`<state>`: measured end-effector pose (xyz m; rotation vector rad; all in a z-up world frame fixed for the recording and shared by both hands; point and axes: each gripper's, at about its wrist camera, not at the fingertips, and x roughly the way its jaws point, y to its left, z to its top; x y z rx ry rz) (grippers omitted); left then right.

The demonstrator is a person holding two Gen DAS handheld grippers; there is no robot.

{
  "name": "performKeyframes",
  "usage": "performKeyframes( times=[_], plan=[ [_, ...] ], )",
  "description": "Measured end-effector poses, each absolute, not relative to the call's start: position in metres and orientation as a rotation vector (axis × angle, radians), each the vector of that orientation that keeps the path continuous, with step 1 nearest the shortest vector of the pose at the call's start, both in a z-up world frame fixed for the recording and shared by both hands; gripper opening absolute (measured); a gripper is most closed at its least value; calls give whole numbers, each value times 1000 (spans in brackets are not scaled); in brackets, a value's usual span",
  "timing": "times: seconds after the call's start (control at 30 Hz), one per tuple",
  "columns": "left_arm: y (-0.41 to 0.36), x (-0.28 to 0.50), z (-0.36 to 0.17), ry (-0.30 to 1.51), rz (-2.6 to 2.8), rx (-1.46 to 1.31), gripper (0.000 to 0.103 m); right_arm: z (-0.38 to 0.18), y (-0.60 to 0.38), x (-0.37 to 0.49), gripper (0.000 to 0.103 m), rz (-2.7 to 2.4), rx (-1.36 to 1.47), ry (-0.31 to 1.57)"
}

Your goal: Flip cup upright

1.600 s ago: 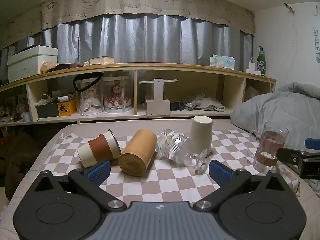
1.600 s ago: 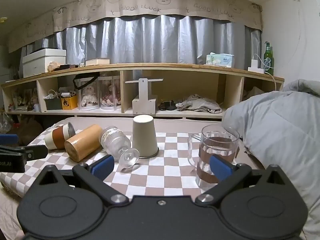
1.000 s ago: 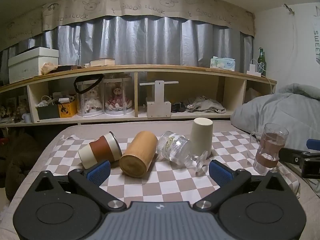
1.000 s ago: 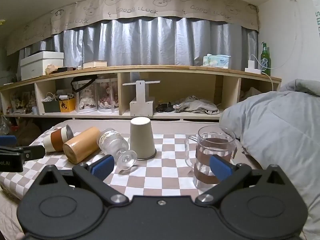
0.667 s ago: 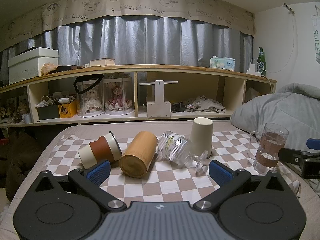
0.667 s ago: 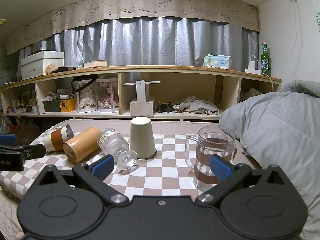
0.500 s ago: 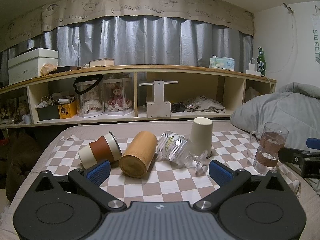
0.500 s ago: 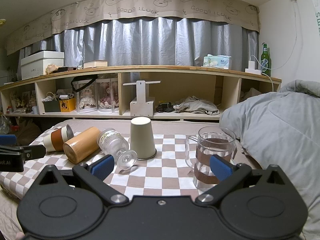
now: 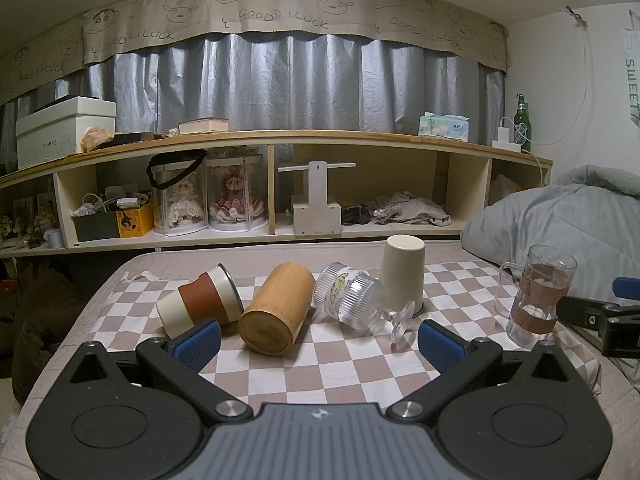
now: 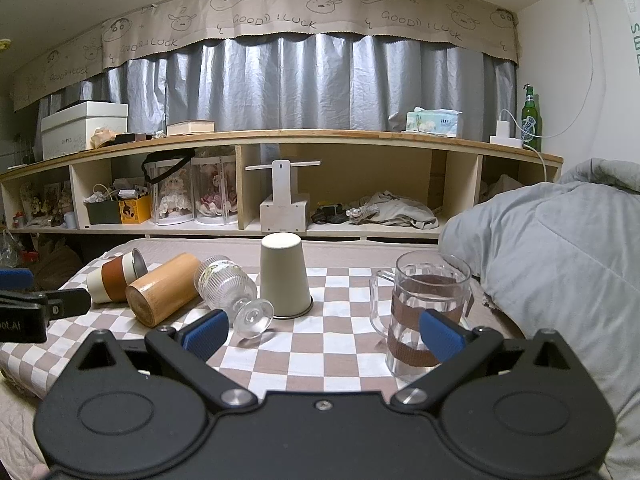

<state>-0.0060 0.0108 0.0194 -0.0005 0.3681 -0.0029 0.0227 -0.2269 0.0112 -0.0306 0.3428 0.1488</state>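
Observation:
On a checkered cloth (image 9: 344, 364) lie a white cup with a brown sleeve (image 9: 200, 302) on its side, a bamboo cup (image 9: 278, 308) on its side and a ribbed clear goblet (image 9: 352, 300) on its side. A cream cup (image 9: 402, 274) stands upside down. A glass mug with a brown band (image 9: 536, 294) stands upright at the right. My left gripper (image 9: 320, 344) is open and empty, in front of the bamboo cup and goblet. My right gripper (image 10: 322, 334) is open and empty, in front of the cream cup (image 10: 285, 276) and the mug (image 10: 426, 312).
A grey duvet (image 10: 560, 264) lies piled to the right of the cloth. A low wooden shelf (image 9: 280, 184) with dolls, boxes and clutter runs behind the bed. The cloth's left edge (image 10: 24, 360) drops off beside the left gripper.
Both grippers have stayed almost still, with only slight drift. The cups have not moved.

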Motion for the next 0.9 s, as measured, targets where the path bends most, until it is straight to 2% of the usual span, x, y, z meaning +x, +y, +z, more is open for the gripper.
performKeyframes(
  times=[0.9],
  plan=[
    [8,-6,19,367,0,0,103,17,-232,19,103,145,-27,339]
  ],
)
